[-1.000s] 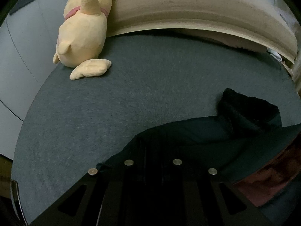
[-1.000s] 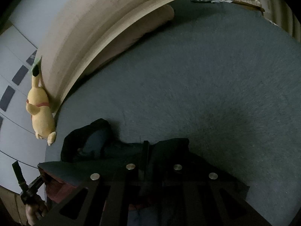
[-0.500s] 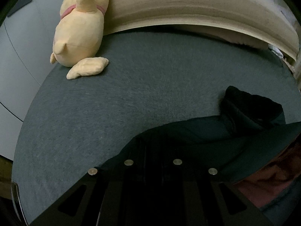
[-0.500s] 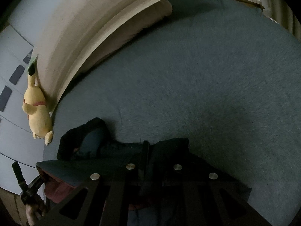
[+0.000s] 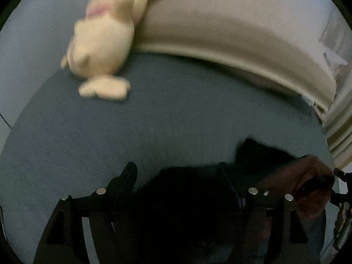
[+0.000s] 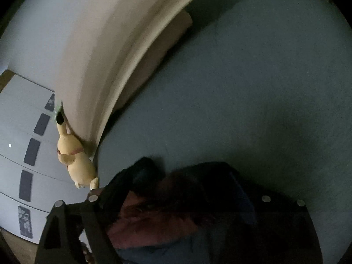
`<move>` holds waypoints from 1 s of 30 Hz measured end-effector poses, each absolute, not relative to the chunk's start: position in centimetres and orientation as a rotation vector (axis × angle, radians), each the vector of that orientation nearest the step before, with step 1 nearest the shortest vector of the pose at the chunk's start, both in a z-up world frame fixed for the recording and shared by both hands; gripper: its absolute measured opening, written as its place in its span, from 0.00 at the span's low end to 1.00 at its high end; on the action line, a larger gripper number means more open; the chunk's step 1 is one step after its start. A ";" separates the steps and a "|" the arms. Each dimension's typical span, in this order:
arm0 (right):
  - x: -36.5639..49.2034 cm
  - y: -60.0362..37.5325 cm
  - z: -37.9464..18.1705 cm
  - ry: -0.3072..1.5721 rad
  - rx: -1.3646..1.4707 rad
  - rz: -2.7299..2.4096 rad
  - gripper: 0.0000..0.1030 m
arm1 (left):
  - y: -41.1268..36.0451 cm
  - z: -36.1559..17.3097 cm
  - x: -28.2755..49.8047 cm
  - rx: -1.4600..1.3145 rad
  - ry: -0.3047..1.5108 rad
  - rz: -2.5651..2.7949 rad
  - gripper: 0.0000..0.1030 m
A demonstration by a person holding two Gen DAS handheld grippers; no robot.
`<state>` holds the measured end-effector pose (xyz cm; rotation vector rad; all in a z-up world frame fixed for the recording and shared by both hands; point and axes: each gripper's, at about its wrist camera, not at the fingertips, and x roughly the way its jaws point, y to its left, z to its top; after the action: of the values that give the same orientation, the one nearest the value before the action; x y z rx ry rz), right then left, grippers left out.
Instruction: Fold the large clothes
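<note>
Two grippers hang over a grey-blue bed (image 5: 176, 114), and both have just been opening their jaws. The left gripper (image 5: 177, 171) has its jaws wide apart, the dark garment (image 5: 189, 187) lying low in the frame between and beneath them, with no pad pressing on it. The right gripper (image 6: 176, 189) likewise stands open above the same dark garment (image 6: 198, 184), whose reddish lining (image 6: 154, 220) shows at lower centre.

From the left view the cloth runs from bottom centre toward the lower right, so its long axis seems to lie across both grippers, each at one end. Either could regrasp; I cannot tell which sits nearer.

A yellow plush toy (image 5: 103, 44) leans at upper left against the pale headboard (image 5: 231, 33), well apart from the garment, and the bed beyond the fold looks free.
</note>
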<state>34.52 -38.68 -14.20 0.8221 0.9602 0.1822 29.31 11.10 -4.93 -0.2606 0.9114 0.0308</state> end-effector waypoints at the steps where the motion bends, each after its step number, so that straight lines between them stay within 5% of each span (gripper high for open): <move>1: 34.3 -39.0 -13.7 0.941 0.831 0.189 0.87 | 11.4 -4.4 29.1 -0.271 0.896 0.034 0.73; 9: 32.1 -42.0 -10.5 0.826 0.733 0.181 0.87 | 14.7 -3.0 28.3 -0.285 0.826 0.005 0.74; 23: 36.5 -38.6 -16.0 0.987 0.502 0.304 0.83 | 9.7 -9.3 33.2 -0.162 1.011 -0.177 0.74; 25: 37.3 -38.6 -16.3 1.006 0.495 0.310 0.60 | 9.4 -9.6 34.0 -0.162 1.023 -0.171 0.74; 26: 37.6 -38.4 -16.4 1.012 0.496 0.316 0.39 | 9.3 -9.7 34.3 -0.160 1.029 -0.166 0.71; 27: 38.0 -38.3 -16.4 1.020 0.474 0.301 0.24 | 9.1 -9.9 34.6 -0.143 1.034 -0.152 0.56; 29: 38.5 -38.1 -16.3 1.039 0.433 0.280 0.15 | 8.7 -10.4 35.0 -0.105 1.062 -0.113 0.27; 30: 38.5 -38.1 -16.2 1.043 0.422 0.267 0.13 | 8.2 -10.7 35.2 -0.084 1.076 -0.087 0.23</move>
<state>38.53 -38.10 -16.24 0.4223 1.0435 0.2672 35.24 8.23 -10.71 -0.0844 1.0757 -0.0871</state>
